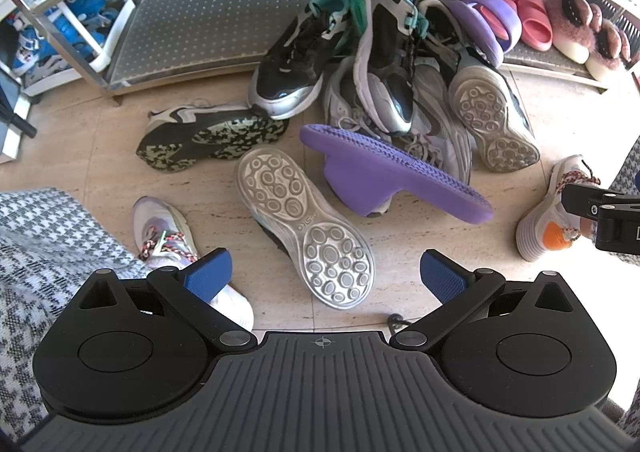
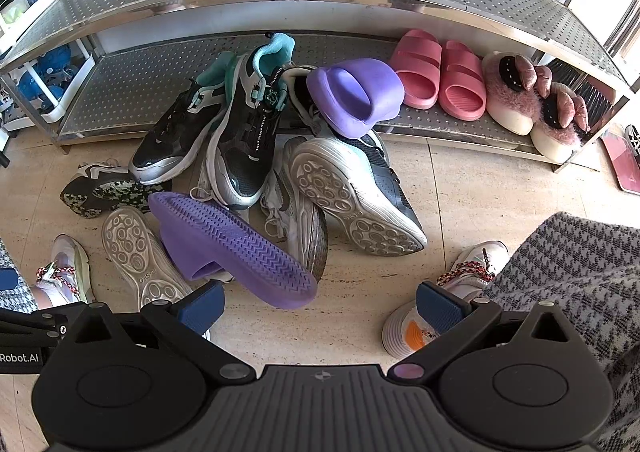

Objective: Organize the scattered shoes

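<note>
A heap of shoes lies on the tiled floor in front of a metal shoe rack [image 1: 192, 23] [image 2: 160, 79]. Two black sneakers with teal linings [image 1: 384, 51] [image 2: 244, 135] lean on the rack's lower shelf. A purple slide [image 1: 396, 167] [image 2: 232, 248] lies sole-up at the front; its mate [image 2: 356, 95] sits on top of the heap. One grey-soled sneaker [image 1: 304, 240] [image 2: 136, 256] lies upside down in front. My left gripper [image 1: 324, 272] is open above that sole, holding nothing. My right gripper [image 2: 320, 308] is open just short of the purple slide's sole, also empty.
Pink slides [image 2: 440, 79] and furry pink slippers [image 2: 532, 107] stand in a row on the lower shelf's right end. The person's own feet in white sneakers [image 1: 168, 240] [image 2: 440, 300] and houndstooth trouser legs [image 2: 568, 272] flank the heap. A camouflage-soled shoe [image 1: 208, 139] lies at the left.
</note>
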`<state>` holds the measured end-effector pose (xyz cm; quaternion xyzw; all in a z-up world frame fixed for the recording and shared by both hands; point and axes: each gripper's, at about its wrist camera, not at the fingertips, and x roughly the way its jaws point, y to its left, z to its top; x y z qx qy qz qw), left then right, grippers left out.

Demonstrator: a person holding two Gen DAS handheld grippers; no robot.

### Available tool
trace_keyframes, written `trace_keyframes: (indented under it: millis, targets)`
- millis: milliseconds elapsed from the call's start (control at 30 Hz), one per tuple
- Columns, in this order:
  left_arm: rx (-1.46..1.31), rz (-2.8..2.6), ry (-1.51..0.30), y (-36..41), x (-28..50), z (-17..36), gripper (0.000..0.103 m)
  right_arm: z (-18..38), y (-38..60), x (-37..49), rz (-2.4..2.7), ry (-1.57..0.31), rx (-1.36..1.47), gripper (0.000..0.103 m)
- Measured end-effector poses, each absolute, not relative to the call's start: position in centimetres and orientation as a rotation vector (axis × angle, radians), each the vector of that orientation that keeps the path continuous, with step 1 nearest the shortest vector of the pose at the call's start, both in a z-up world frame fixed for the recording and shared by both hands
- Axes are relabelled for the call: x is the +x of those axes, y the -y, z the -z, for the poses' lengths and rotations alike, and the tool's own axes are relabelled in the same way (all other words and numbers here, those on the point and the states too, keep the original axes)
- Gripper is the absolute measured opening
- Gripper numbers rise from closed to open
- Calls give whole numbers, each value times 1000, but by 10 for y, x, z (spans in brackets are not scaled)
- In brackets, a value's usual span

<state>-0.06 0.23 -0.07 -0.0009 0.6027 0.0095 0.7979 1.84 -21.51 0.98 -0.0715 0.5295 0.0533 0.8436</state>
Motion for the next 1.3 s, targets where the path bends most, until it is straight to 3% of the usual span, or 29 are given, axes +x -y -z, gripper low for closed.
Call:
trace_keyframes:
  millis: [867,1300]
  targets:
    - [-22,-48,-1380,-12,10,15,102,-15,212,19,-177,-1063,-118,102]
    - [-132,-116,-1151,-66,11,-35,102,-48,212,9,-264,-902,-93,102]
